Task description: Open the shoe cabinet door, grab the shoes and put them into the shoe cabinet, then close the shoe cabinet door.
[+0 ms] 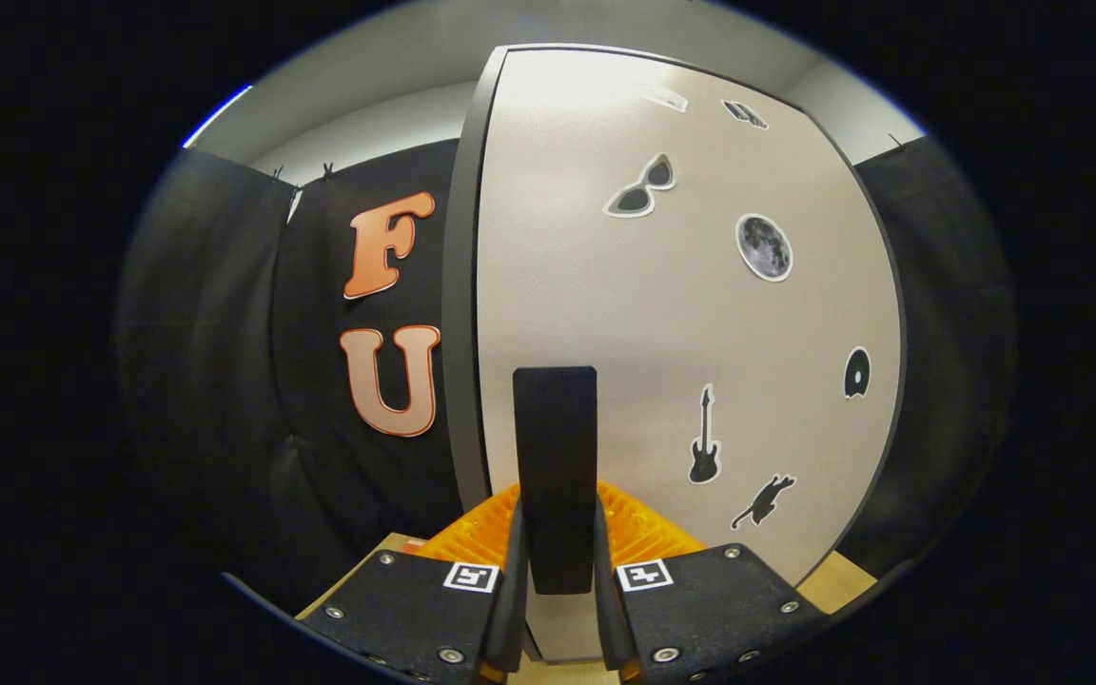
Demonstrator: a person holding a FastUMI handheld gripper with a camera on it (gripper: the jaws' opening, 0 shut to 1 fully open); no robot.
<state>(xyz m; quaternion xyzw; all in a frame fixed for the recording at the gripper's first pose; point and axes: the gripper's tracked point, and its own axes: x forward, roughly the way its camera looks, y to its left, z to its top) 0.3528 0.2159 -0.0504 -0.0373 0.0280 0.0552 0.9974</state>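
The shoe cabinet door (662, 314) is a pale panel with a dark edge, close in front of me and covered with several black stickers. A black upright handle (556, 466) juts from its lower part. My gripper (556, 552) has both fingers pressed on the sides of this handle, one on each side. The door's dark left edge (460, 314) shows against the booth wall, so the door seems to stand slightly swung out, though I cannot tell how far.
Black cloth booth walls (225, 362) hang to the left and right of the cabinet. A tan floor or tabletop strip (838, 580) shows beneath the door at both lower sides. The pale ceiling (396, 76) is above.
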